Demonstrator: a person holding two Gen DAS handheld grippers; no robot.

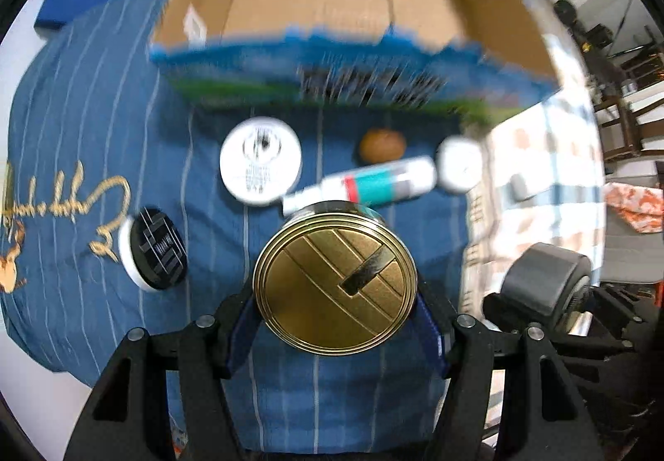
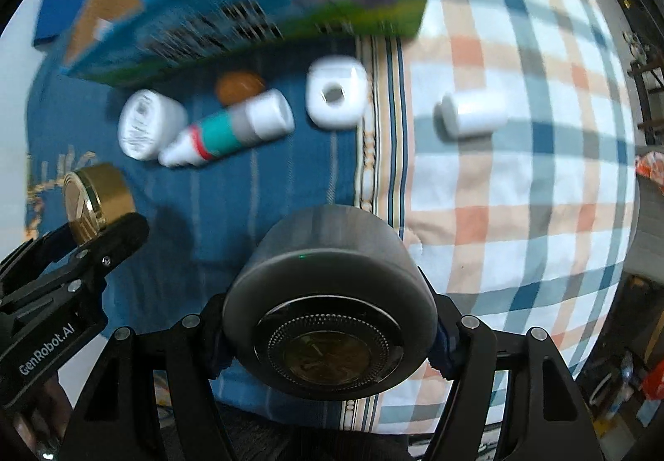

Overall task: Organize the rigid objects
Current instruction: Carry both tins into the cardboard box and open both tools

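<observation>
My left gripper [image 1: 334, 307] is shut on a round gold tin [image 1: 334, 284] with a slot in its lid, held above the blue striped cloth; it also shows in the right wrist view [image 2: 97, 201]. My right gripper [image 2: 330, 336] is shut on a grey cylinder [image 2: 328, 295] with a round dial end, seen at the right in the left wrist view [image 1: 543, 282]. An open cardboard box [image 1: 352, 4] with a blue and green printed front stands beyond both. On the cloth before it lie a white jar [image 1: 261, 160], a teal-banded white bottle [image 1: 365, 183], a brown ball [image 1: 382, 145] and a white square container [image 2: 336, 98].
A black-topped white disc [image 1: 153, 249] lies on the blue cloth at left. A white cylinder [image 2: 473, 114] lies on the checked cloth [image 2: 518, 191] at right. Chairs and furniture [image 1: 622, 116] stand at the far right.
</observation>
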